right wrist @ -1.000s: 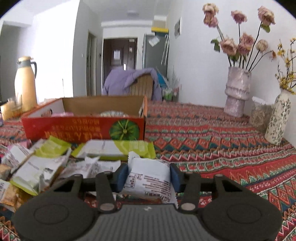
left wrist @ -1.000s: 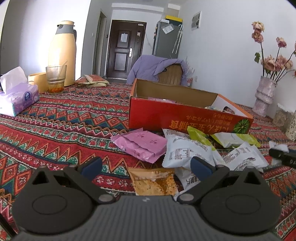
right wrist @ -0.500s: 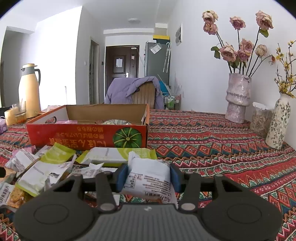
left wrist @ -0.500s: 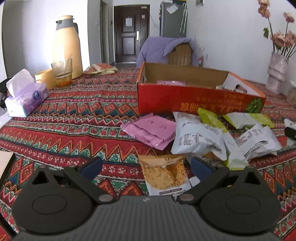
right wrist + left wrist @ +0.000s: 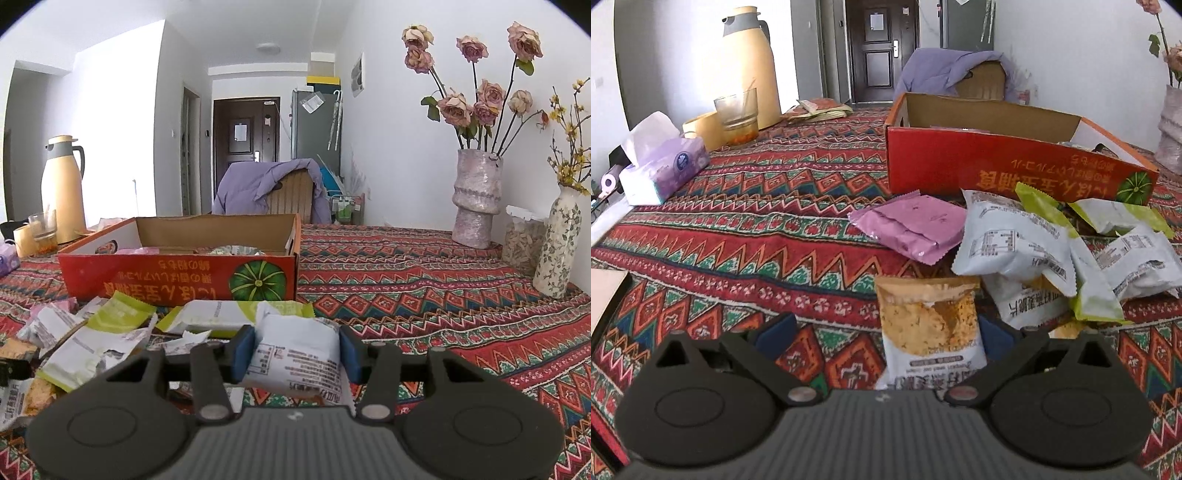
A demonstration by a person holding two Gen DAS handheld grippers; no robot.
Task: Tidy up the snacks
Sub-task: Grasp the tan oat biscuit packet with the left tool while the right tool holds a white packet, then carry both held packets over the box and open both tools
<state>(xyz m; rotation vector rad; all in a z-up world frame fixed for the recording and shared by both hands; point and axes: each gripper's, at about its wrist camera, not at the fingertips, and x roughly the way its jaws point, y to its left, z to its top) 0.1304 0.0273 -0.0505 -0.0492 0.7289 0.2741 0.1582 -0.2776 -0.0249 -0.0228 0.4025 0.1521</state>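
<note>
A red cardboard box (image 5: 997, 162) (image 5: 177, 273) stands open on the patterned tablecloth with a few packets inside. In front of it lies a heap of snack packets: a pink one (image 5: 912, 225), white ones (image 5: 1012, 243) and green-edged ones (image 5: 118, 317). My left gripper (image 5: 884, 334) is open and tilted down over an orange cracker packet (image 5: 929, 325), which lies between its fingers close to the right pad. My right gripper (image 5: 297, 350) is shut on a white snack packet (image 5: 295, 354), held just above the cloth in front of the box.
A yellow thermos (image 5: 750, 62), a glass (image 5: 735, 114) and a purple tissue pack (image 5: 665, 170) stand at the left. Two vases with dried flowers (image 5: 476, 199) (image 5: 557, 247) and a jar (image 5: 524, 240) stand at the right. A chair with a purple jacket (image 5: 273, 192) is behind the table.
The left gripper tipped downward and came closer to the orange cracker packet, which now lies between its fingers. The right gripper kept still with the white packet in its grip.
</note>
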